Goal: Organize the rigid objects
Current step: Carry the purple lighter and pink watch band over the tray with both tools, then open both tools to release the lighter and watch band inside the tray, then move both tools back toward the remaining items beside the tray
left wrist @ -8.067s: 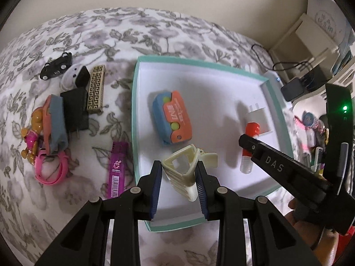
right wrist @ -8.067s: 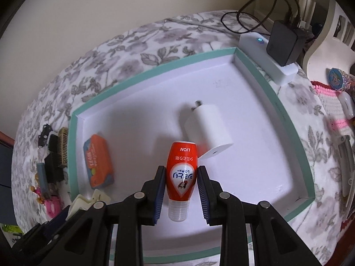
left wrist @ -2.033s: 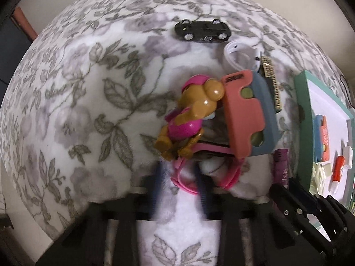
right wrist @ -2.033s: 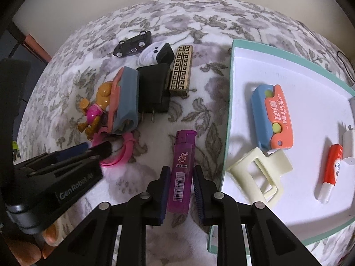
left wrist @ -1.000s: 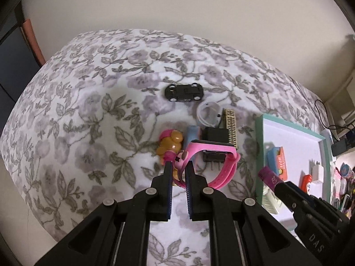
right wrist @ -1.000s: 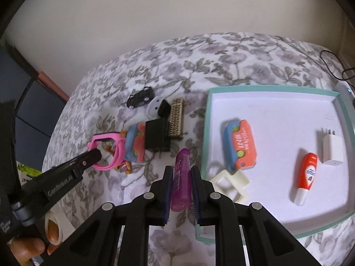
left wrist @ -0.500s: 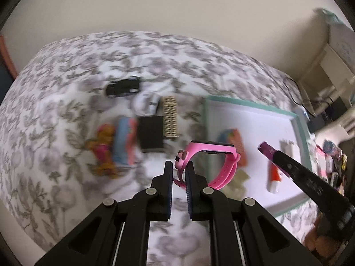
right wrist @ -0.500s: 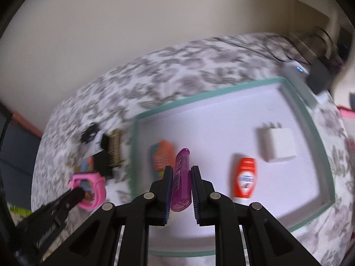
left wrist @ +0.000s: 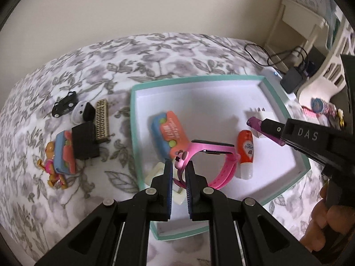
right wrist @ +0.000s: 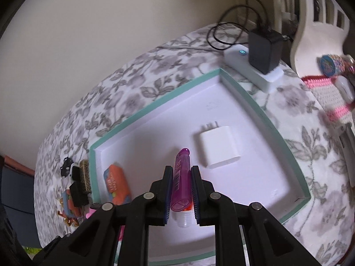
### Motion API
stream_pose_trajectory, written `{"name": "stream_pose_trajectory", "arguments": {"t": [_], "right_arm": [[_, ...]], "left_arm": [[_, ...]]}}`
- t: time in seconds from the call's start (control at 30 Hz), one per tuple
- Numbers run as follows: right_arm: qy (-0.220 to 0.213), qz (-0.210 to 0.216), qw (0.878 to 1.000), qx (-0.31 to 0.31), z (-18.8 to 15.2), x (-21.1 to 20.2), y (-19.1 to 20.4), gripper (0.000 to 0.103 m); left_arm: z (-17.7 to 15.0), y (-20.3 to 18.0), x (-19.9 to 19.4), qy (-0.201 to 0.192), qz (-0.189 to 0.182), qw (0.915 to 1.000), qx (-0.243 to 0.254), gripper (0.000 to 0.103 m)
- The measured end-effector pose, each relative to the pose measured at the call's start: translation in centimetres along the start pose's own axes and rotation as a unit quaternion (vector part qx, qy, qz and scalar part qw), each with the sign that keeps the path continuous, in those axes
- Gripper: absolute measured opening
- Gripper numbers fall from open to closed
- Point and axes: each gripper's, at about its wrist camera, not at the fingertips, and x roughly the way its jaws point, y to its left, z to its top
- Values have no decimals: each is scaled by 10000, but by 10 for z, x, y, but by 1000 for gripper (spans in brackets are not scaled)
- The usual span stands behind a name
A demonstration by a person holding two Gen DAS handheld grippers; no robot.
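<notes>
Floral grey-and-white cloth [left wrist: 155, 51] covers the surface, beside a cream wall [left wrist: 133, 6]. On it lies a teal-rimmed white tray [left wrist: 133, 119]. The left gripper [left wrist: 179, 166] is clamped on a pink watch [left wrist: 210, 150] above the tray's near edge, band looping rightward. The right gripper [right wrist: 181, 177] pinches a purple lighter [right wrist: 180, 177] over the tray, long axis along the fingers, tip towards the white charger [right wrist: 218, 153].

A tray [left wrist: 286, 113] is lying on the bed [left wrist: 155, 51]. Inside it, a case [left wrist: 168, 130] is sitting to the left, a tube [left wrist: 245, 153] right of it, and a plug [right wrist: 218, 148] behind. Left of the tray, a toy car [left wrist: 64, 106], an adapter [left wrist: 84, 141] and a figure [left wrist: 51, 166] are resting on the bed.
</notes>
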Motion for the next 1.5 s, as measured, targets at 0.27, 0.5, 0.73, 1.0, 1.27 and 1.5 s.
{"name": "stream_pose_trajectory", "arguments": {"t": [0.27,0.5,0.73,1.0,1.27,1.5], "right_arm": [[74,-98,9999,-6,-1,4,-3,17],[159,-295,9993,-181,-2,9,1,18],[45,-365,9990,-241,0,4,3,18],[-49,-346,9987,-369,0,1,8,18],[-14,-387,9964,-753,-6,5,26,20],[-41,-440,9902,-1328,-15,7,51,43]], "left_arm": [[-2,-5,10,101,-99,9999,49,12],[-1,-2,13,165,-186,9997,-61,19],[2,0,4,-5,-175,9998,-128,43],[7,19,-4,-151,-122,9987,-462,55],[9,59,-6,-187,265,9936,-1086,72],[4,100,-8,-123,314,9813,-1893,73]]}}
